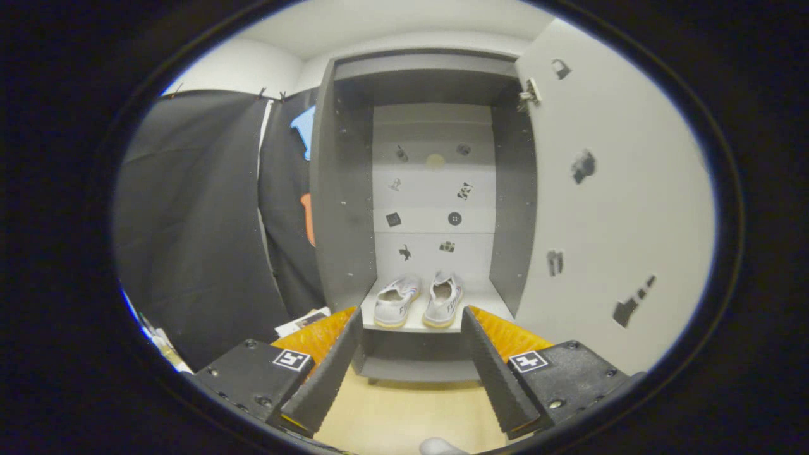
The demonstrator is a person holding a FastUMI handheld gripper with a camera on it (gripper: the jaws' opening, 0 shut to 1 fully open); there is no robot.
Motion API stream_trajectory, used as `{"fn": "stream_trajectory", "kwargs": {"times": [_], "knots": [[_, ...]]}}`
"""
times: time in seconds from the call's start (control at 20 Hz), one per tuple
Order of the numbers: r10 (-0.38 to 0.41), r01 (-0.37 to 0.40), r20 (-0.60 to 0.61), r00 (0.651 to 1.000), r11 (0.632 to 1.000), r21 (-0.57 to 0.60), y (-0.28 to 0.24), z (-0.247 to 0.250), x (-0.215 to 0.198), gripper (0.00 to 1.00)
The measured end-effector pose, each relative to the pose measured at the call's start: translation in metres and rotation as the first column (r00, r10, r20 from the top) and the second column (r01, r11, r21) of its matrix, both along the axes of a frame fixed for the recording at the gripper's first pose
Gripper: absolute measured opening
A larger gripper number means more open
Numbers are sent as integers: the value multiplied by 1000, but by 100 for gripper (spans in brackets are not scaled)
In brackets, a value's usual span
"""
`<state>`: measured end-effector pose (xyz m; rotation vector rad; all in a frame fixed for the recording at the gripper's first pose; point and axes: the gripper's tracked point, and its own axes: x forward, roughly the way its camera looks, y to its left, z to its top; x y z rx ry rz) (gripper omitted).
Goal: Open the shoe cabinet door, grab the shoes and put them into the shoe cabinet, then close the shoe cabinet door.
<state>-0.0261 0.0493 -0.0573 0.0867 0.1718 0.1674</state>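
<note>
The shoe cabinet (430, 189) stands wide open in the middle of the frame, its door (607, 208) swung out to the right and filling that whole side of the picture, hinge showing at its upper corner. And there are the shoes (417, 300), a pale pair parked side by side on the bottom shelf (486, 303), heels towards us, toes pointing at the back panel, tucked in far enough that the door ought to clear them. The gripper (411, 328) hangs back from the opening at the bottom of the frame, jaws standing well apart with nothing between them but the view of the shelf edge and the light wooden floor (404, 417) below. That reads to me as a release done with: shoes in, hand free. What looks left is the door, and it sits far out on the right, so the gripper would have to swing round behind its outer edge to push it home. One thing to watch: the door's a broad flat panel with no handle I can make out from here.
</note>
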Motion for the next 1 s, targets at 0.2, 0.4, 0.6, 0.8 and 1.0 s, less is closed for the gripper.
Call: {"fn": "stream_trajectory", "kwargs": {"times": [0.2,0.4,0.6,0.8,1.0], "knots": [[0,0,21,1000,1000,23,-37,7,-68,99],[6,-8,42,999,1000,28,-81,11,-131,99],[-11,9,57,998,999,34,-145,13,-180,99],[-92,90,59,994,996,26,-223,6,-195,99],[-168,168,82,982,986,8,-292,-2,-183,99]]}}
